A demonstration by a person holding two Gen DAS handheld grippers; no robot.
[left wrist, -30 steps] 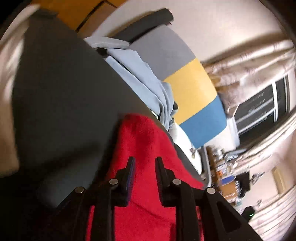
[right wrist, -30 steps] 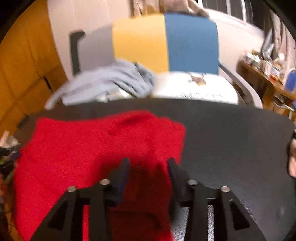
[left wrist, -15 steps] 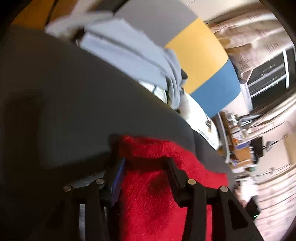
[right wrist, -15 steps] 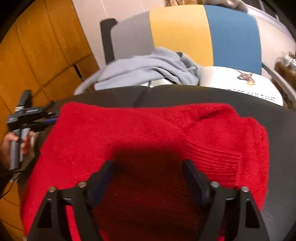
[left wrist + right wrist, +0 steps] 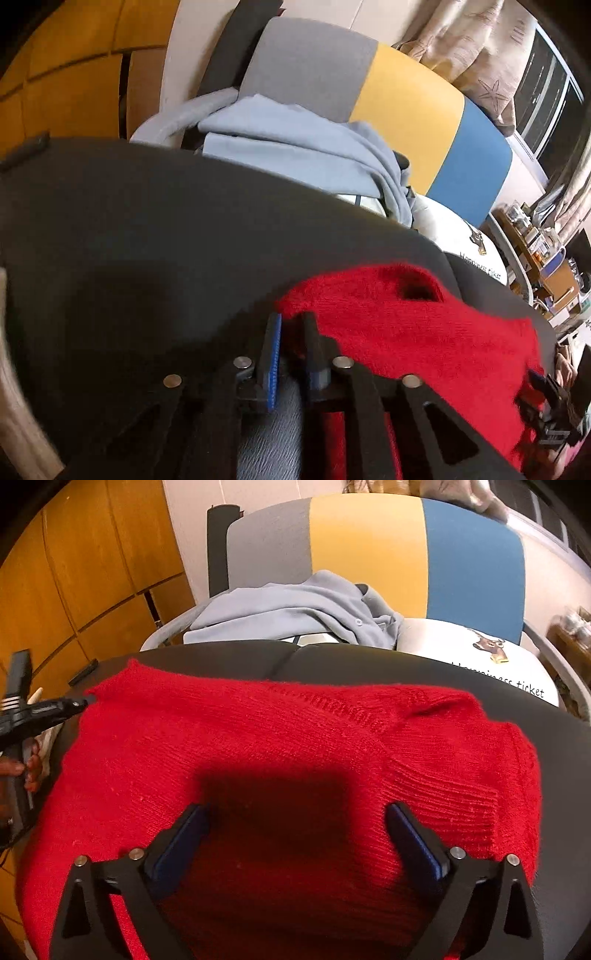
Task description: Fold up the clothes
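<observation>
A red knitted sweater [image 5: 280,738] lies spread flat on the dark grey table [image 5: 461,672]. My right gripper [image 5: 297,812] hovers over its near middle. Its jaws are opening, stand wide apart and hold nothing. My left gripper [image 5: 291,321] is at the sweater's [image 5: 406,332] far left corner. Its jaws are closing and stand narrow, with the red corner pinched between the fingertips. In the right wrist view the left gripper [image 5: 83,701] shows at the left edge, held by a hand [image 5: 31,771]. The right gripper [image 5: 546,421] shows at the lower right of the left wrist view.
Behind the table stands a chair [image 5: 369,554] with a grey, yellow and blue back. A pale blue garment [image 5: 295,609] and a white printed one [image 5: 480,653] lie on the chair. Orange wooden panels [image 5: 74,572] line the left wall. A cluttered shelf [image 5: 546,258] stands far right.
My left gripper opened at the sweater's corner, then closed to a narrow gap on it, and rolled. My right gripper's jaws widened and it came down over the sweater.
</observation>
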